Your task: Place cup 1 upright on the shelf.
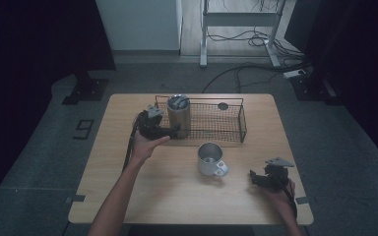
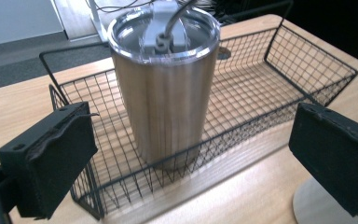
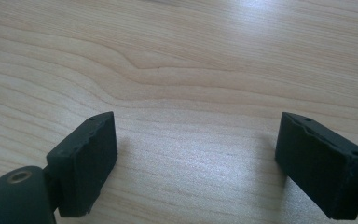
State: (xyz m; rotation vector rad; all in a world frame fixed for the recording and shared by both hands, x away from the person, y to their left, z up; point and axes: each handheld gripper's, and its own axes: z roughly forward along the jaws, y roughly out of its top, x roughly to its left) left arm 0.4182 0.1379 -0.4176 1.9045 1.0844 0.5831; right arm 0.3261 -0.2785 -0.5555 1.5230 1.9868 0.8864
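Left gripper (image 1: 173, 129) at the near left end of the basket (image 1: 238, 129), jaws spread wide and gripping nothing. In the left gripper view the two black pads sit low at either side, well clear of the tumbler (image 2: 165, 88), which stands between and beyond them. The pads touch neither tumbler nor wire.

Tumbler: steel, upright, clear lid on, standing inside the left end of the basket (image 2: 307, 88), close to the end wall. In the high view it rises above the rim (image 1: 179, 115). Rest of the basket floor bare, a dark round spot on the table by its far rim.

Mug (image 1: 210, 159): steel, upright, mouth open, on the table in front of the basket, handle turned toward the near right. Apart from both grippers. Its pale edge shows at the lower right corner of the left gripper view (image 2: 310, 205).

Right gripper (image 1: 254, 179) low over the table's near right corner, held in the right hand (image 1: 280, 199). Jaws apart and empty in the right gripper view (image 3: 196, 158), bare wood grain between them.
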